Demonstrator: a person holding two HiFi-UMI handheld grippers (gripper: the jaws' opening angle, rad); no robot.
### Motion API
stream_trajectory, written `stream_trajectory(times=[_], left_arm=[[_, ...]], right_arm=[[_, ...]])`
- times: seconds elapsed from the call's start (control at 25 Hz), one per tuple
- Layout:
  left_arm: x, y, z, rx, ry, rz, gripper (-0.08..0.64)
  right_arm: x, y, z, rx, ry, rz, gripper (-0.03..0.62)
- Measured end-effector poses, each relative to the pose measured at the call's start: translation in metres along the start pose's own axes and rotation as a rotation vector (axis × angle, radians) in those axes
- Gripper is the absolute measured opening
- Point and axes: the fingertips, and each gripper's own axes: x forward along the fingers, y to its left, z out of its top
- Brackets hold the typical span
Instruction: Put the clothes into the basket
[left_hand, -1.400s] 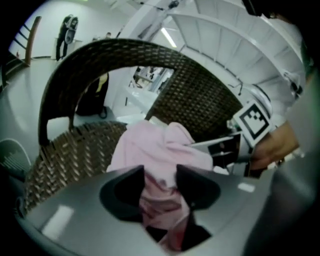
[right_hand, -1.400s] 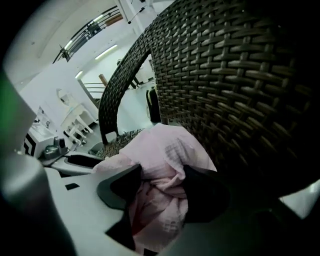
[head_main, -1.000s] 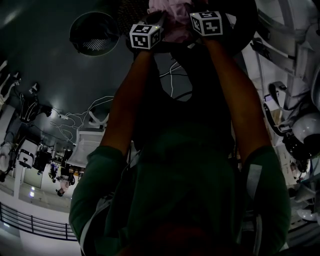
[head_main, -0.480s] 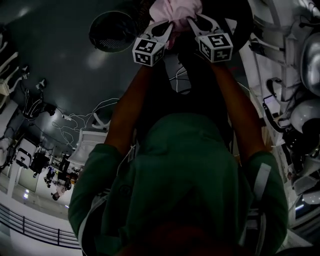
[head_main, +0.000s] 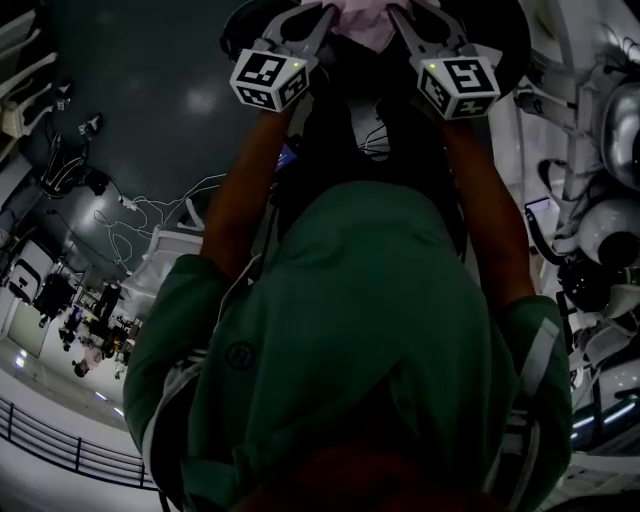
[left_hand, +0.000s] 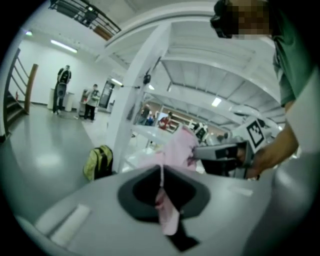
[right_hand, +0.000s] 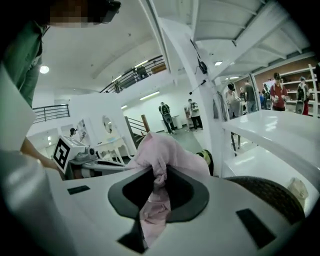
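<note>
Indoors — glossy floor (left_hand: 42, 155), white beams (left_hand: 210, 65), pink cloth (right_hand: 167, 152)

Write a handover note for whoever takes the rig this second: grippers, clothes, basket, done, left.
Left gripper: jaws shut on an edge of the pink garment.
Right gripper: jaws shut on a bunched fold of the same garment.
Garment: held up in the air between the two grippers, in front of the person.
Basket: what looks like its dark woven rim shows low at the right of the right gripper view; the garment is not in it.
Done: garment picked up with both grippers.
Left: bring it over the basket, lower it in, open both jaws.
</note>
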Motion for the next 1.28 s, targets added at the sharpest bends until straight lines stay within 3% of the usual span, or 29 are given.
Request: stream_trajectory(times=[0.28, 0.56, 0.92, 1.28], left_arm=[[-0.069, 0.043, 0.066, 0.031, -0.089, 0.044, 0.012], [-0.135, 0.070, 0.086, 0.055, -0.128, 0.103, 0.012], [-0.200, 0.112, 0.086, 0.071, -0.142, 0.188, 0.012], [-0.237, 0.145, 0.052, 0.020, -0.100, 0.255, 0.012]], right_arm=[[0.035, 0.067, 0.064, -0.054, -0.052, 0.074, 0.063], [0.055, 0.129, 0.087, -0.107, -0.061, 0.142, 0.064], [0.098, 0.198, 0.094, -0.147, -0.030, 0.239, 0.063], [0.135, 0.240, 0.061, -0.142, 0.051, 0.298, 0.064]])
